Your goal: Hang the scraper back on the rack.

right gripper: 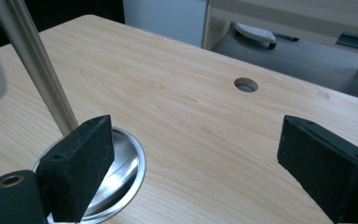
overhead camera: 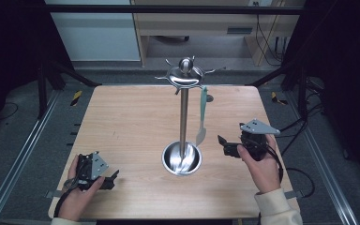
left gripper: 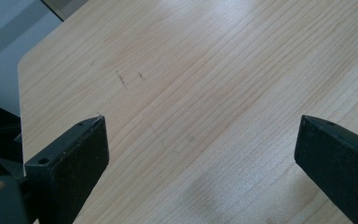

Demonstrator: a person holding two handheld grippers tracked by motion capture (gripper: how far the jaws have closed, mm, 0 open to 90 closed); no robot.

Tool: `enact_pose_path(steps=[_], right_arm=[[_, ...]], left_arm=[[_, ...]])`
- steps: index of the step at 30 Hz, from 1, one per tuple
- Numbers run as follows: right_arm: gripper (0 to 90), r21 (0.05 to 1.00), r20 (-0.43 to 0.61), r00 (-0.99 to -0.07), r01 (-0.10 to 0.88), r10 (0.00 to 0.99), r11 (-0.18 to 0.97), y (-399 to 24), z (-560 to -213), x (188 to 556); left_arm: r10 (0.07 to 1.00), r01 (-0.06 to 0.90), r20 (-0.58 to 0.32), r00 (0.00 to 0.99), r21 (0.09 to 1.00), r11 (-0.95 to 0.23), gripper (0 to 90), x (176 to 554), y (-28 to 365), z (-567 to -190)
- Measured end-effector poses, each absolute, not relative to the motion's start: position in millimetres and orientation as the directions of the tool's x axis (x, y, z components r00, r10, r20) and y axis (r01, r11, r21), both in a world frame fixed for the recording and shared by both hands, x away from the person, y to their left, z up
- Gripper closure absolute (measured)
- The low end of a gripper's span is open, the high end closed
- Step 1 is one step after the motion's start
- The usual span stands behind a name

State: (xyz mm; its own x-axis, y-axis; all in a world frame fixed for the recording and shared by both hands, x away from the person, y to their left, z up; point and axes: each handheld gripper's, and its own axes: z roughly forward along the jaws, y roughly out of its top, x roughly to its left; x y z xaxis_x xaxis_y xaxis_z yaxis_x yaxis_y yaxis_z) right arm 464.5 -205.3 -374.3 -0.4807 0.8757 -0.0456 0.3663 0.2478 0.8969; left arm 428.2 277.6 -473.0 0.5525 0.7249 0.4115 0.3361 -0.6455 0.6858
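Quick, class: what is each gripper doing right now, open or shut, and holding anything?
Left gripper: open, fingers wide apart over bare table, holding nothing.
Right gripper: open, holding nothing, beside the utensil stand.

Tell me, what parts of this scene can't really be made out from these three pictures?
- Pale green spatula hanging from the tall steel hook stand: in the right gripper view it is a blurred sliver cut off by the left edge.
- The stand's round base dish: partly behind the right gripper's left finger in that view.
- Left gripper: the holding hand covers much of its body in the high view.
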Motion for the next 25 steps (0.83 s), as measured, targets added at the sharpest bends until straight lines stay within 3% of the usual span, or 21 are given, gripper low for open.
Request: enact_pose_path(steps=[25], right_arm=[[11.9, 0.852, 0.001, -0.387, 0.483, 0.922, 0.202, -223.5, -461.5, 479.3]], left_arm=[[0.731, 0.339, 0.416, 0.541, 0.687, -0.642, 2.7, 432.4, 276.8, -471.8]])
